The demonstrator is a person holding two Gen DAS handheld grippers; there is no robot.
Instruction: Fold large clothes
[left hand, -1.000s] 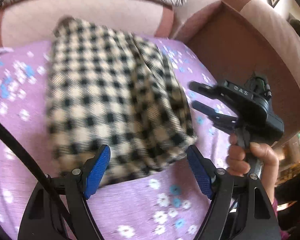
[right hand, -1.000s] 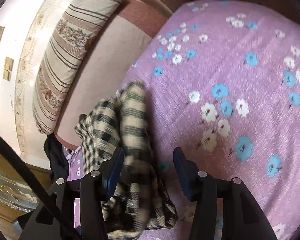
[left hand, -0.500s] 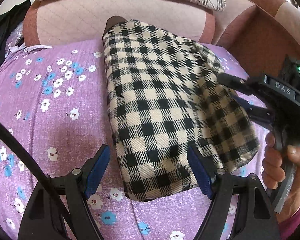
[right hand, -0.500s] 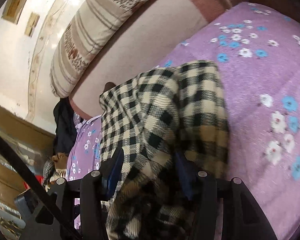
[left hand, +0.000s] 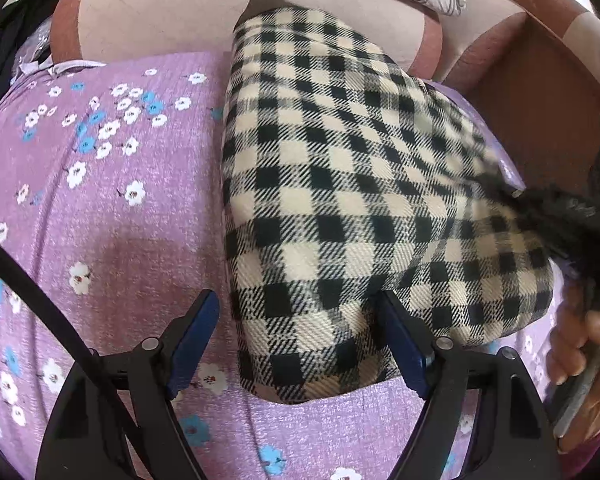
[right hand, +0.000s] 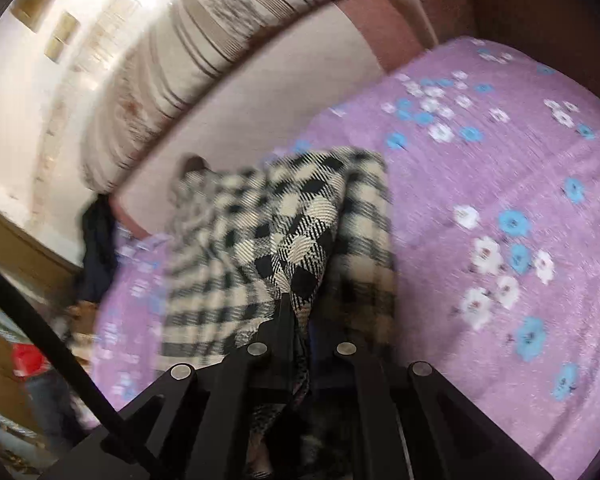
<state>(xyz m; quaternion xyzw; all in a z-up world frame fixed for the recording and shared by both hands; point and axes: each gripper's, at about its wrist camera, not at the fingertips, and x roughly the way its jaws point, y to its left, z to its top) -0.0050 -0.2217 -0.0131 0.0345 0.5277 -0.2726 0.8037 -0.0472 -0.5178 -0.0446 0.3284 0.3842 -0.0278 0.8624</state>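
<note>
Your left hand-held gripper [left hand: 298, 344] hangs released, its pads straddling the near edge of the garment [left hand: 340, 200], which lies folded on the sheet [left hand: 112, 232] of the bed. Your right hand-held gripper [right hand: 302, 316] is clenched on a pinch of that cloth (apparently the right edge). Lift too fast and the thick fold could slide out, or the whole stack could drag and unfold. Motion blur smears the right view, so how deep the bite goes is unclear. Farther off, the garment's end against the backrest [left hand: 160, 12] is hard to make out.
</note>
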